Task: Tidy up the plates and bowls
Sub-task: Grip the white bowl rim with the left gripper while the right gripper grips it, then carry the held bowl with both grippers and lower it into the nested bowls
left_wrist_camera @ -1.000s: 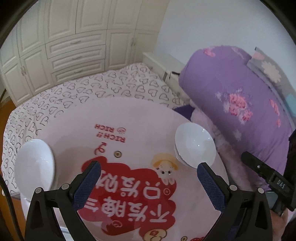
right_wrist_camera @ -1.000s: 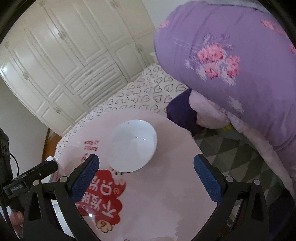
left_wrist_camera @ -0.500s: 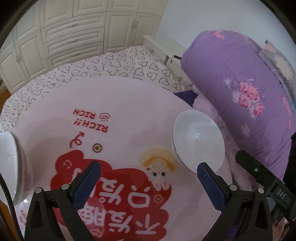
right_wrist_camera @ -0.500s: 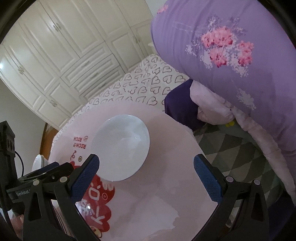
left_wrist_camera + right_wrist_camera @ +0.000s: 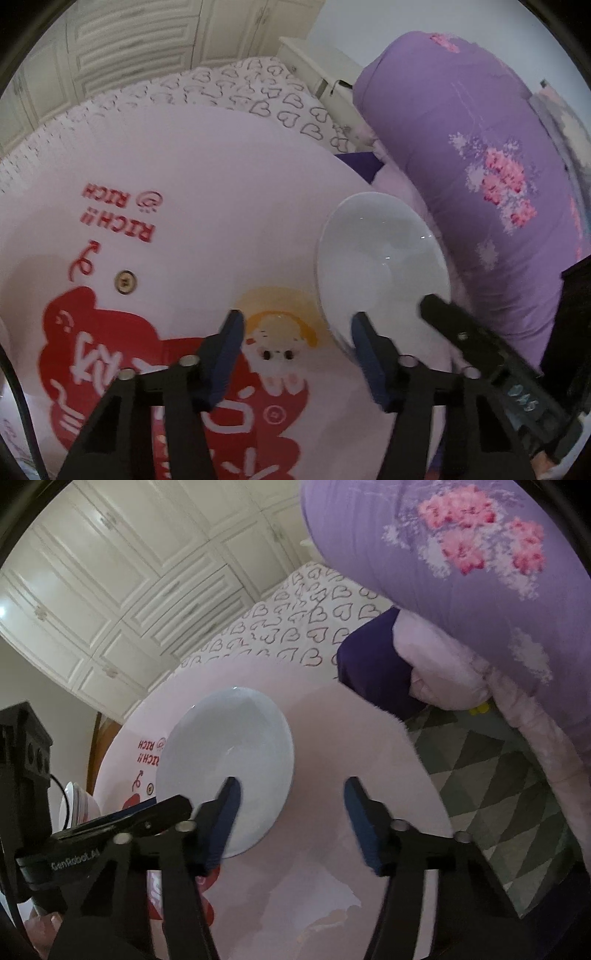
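Observation:
A white bowl [image 5: 380,258] [image 5: 229,746] stands on the right side of a round pink table [image 5: 221,184] printed with a red cartoon. My left gripper [image 5: 297,325] hangs low over the table with its jaws closing. Its right pad overlaps the bowl's near left rim without pressing on it. My right gripper [image 5: 291,790] is closing too. The bowl's right rim lies between its fingers, and the left pad is over the bowl's inside. A stack of white dishes [image 5: 75,805] sits at the table's far left edge.
A bulky purple flowered quilt [image 5: 480,166] [image 5: 461,572] rises right of the table. A heart-print bed sheet [image 5: 258,92] lies beyond it, with white wardrobe doors [image 5: 110,572] behind. A green checked cover [image 5: 498,775] lies below the table's right edge.
Both grippers have come down closer to the bowl and their jaws have narrowed. The dish stack has slid out of the left wrist view.

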{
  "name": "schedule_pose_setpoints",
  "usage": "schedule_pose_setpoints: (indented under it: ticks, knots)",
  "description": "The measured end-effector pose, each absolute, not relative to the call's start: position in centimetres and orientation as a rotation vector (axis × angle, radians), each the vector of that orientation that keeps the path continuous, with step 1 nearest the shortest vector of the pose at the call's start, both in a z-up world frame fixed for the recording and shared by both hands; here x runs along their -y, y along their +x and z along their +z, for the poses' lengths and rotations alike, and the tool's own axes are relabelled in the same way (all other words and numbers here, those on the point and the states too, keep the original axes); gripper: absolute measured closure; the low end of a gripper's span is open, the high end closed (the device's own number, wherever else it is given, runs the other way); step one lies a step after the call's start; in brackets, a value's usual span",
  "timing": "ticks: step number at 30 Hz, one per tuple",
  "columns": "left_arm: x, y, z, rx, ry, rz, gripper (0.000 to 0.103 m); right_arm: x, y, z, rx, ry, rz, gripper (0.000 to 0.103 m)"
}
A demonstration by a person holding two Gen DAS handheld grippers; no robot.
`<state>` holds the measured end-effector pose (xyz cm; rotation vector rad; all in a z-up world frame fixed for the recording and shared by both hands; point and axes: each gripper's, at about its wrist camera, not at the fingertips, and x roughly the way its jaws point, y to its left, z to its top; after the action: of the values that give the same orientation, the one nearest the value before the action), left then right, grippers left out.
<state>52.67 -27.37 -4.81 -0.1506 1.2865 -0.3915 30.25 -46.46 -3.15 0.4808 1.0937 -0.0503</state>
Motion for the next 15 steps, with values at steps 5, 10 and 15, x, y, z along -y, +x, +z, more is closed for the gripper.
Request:
schedule_pose_setpoints:
  ticks: [5, 10, 15]
  knots:
    - [27.9, 53.4, -4.9, -1.308, -0.174, -0.448, 0.090, 45.4, 30.9, -3.2, -1.101, 0.470, -0.027, 0.080]
    - [27.6, 53.6, -5.1, -1.311, -0.177, -0.436, 0.091, 44.4, 31.0, -2.4, -1.094, 0.441, -0.037, 0.080]
    - [27.1, 52.6, -4.4, -1.292, -0.172, -0.429, 0.090, 43.7, 30.9, -2.4, -1.102, 0.433, -0.037, 0.080]
